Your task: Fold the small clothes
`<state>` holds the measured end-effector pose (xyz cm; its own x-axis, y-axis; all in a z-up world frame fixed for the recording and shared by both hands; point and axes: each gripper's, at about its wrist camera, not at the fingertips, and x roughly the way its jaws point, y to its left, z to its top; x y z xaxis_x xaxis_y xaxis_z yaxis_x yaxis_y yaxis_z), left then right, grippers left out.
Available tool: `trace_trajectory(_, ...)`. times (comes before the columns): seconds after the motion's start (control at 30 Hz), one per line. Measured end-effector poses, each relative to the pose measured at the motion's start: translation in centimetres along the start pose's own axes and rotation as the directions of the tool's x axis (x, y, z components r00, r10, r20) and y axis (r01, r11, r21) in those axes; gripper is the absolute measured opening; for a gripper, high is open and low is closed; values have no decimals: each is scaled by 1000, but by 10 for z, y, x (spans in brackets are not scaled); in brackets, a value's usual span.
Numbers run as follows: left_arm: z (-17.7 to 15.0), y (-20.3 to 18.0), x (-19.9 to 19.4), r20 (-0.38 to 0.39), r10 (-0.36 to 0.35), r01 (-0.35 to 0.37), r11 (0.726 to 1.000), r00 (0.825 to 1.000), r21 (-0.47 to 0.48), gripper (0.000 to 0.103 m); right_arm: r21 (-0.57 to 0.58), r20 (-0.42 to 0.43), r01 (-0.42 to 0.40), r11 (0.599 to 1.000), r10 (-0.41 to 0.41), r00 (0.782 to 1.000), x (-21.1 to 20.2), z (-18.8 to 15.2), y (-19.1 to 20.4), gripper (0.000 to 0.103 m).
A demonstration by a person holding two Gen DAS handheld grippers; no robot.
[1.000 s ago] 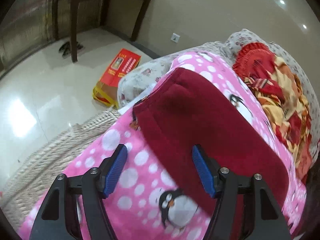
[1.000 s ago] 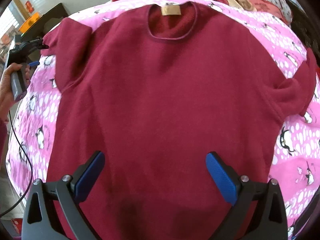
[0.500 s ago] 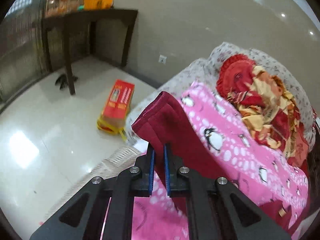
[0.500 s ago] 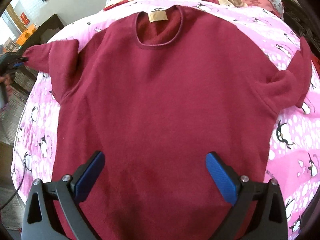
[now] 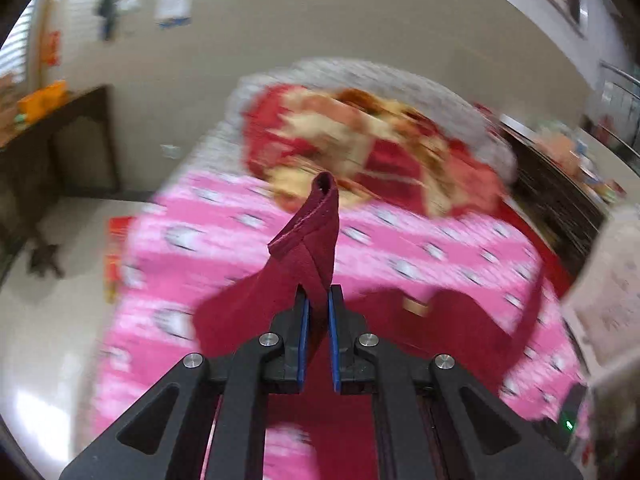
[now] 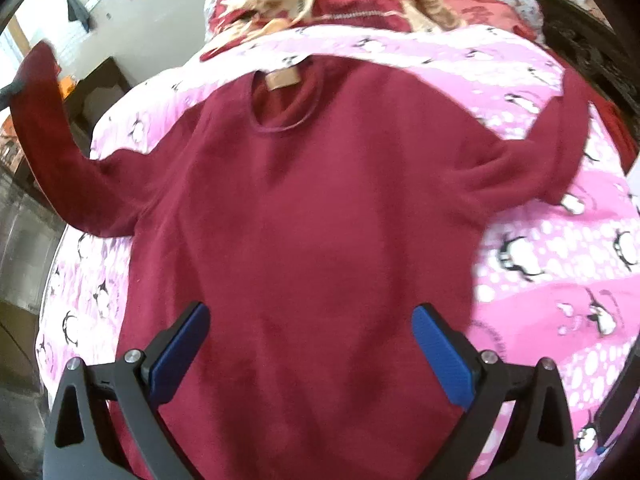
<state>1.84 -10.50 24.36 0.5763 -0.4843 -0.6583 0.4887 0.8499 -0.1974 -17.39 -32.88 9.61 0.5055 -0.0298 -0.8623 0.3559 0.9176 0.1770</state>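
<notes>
Pinching sweater sleeve (image 5: 316, 240) in left tongs (image 5: 318, 316), right tongs (image 6: 310, 344) spread wide

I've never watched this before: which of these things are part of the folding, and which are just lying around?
In use:
maroon sweater
its sleeve, clamped in the left gripper
right gripper, open

Lying about:
penguin blanket
floral bedding
dark table

Left gripper (image 5: 318, 316) was black, angular linkage arms, silver round screws, thin blue pads, right gripper (image 6: 310, 344) apparently alike, broader blue pads (image 6: 442, 356).
</notes>
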Motion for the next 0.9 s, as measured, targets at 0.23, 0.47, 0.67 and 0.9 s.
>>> trace_trajectory(0.23, -85, -113, 109, -208, -118, 133, 990, 971, 55, 0, 96, 23, 51, 994, -54, 998, -12, 2, -53, 103)
trace_trajectory(0.47, -142, -135, 159, -372, -171, 190, 982, 912, 14, 0, 170, 8, 64, 983, -67, 998, -10, 3, -84, 103)
trace_trajectory(0.67, -131, -89, 89, -260, -40, 73, 990, 965, 121, 5, 79, 60, 3, 997, -8, 998, -2, 23, -65, 103)
trace_trajectory(0.9, -139, 10, 73, -258, 162, -175, 984, 953, -31, 10, -66, 43, -27, 997, 30, 999, 45, 60, -20, 64)
